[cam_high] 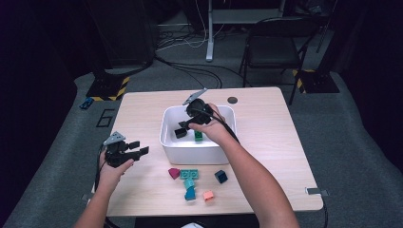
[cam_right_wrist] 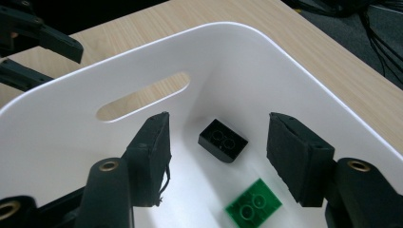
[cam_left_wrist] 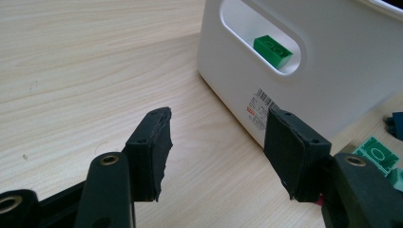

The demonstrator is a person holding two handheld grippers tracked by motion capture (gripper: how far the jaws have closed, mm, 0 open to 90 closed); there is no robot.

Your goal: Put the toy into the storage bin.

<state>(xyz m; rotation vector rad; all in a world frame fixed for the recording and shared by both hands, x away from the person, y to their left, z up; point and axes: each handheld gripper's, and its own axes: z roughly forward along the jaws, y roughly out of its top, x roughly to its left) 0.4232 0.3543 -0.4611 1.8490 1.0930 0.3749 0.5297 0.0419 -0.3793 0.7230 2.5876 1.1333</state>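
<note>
A white bin (cam_high: 166, 142) sits mid-table and holds a black brick (cam_high: 180, 133) and a green brick (cam_high: 198, 137). My right gripper (cam_high: 186, 127) hangs open inside the bin, its jaws apart with nothing between them. Below it lie the black brick (cam_right_wrist: 222, 140) and the green brick (cam_right_wrist: 253, 205), on the bin's (cam_right_wrist: 71, 133) floor. Left of the bin my left gripper (cam_high: 139, 147) is open and empty, just above the table. It faces the bin's side wall (cam_left_wrist: 332, 95), and the green brick (cam_left_wrist: 272, 50) shows through the handle slot.
Loose bricks lie in front of the bin: magenta (cam_high: 174, 173), a teal plate (cam_high: 189, 174), a teal-blue one (cam_high: 190, 192), salmon (cam_high: 208, 195) and dark blue (cam_high: 220, 176). A dark round spot (cam_high: 232, 100) marks the far tabletop. A chair (cam_high: 275, 47) stands beyond the table.
</note>
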